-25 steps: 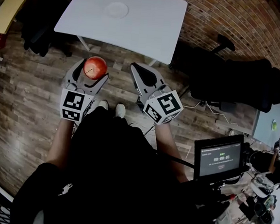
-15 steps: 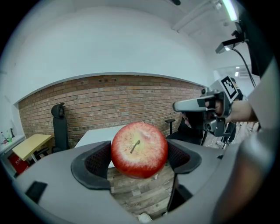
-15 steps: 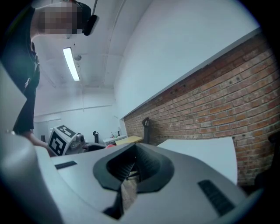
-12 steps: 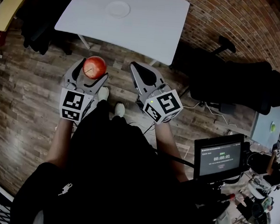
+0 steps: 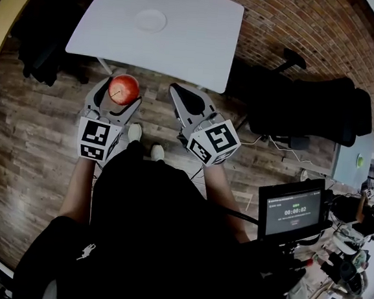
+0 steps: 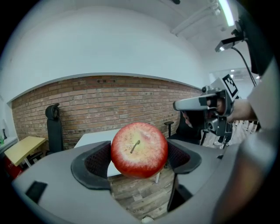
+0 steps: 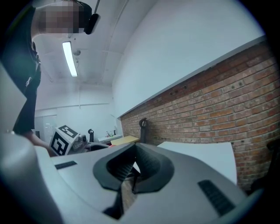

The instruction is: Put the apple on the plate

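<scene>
A red apple (image 5: pixel 123 88) with its stem towards the camera sits between the jaws of my left gripper (image 5: pixel 118 91), which is shut on it; in the left gripper view the apple (image 6: pixel 139 149) fills the gap between both dark pads. A white plate (image 5: pixel 151 20) lies on the white table (image 5: pixel 190 42), ahead of both grippers. My right gripper (image 5: pixel 183 98) is held beside the left one over the wooden floor, below the table's near edge; its jaws are together with nothing between them (image 7: pixel 131 168).
A black office chair (image 5: pixel 308 107) stands right of the table by the brick wall. A yellow table (image 5: pixel 9 13) is at the far left. A monitor with a timer (image 5: pixel 292 213) and cluttered gear sit at lower right.
Both grippers and the apple have shifted slightly up and left in the head view, a little closer to the table's near edge. The left grip on the apple is unchanged.
</scene>
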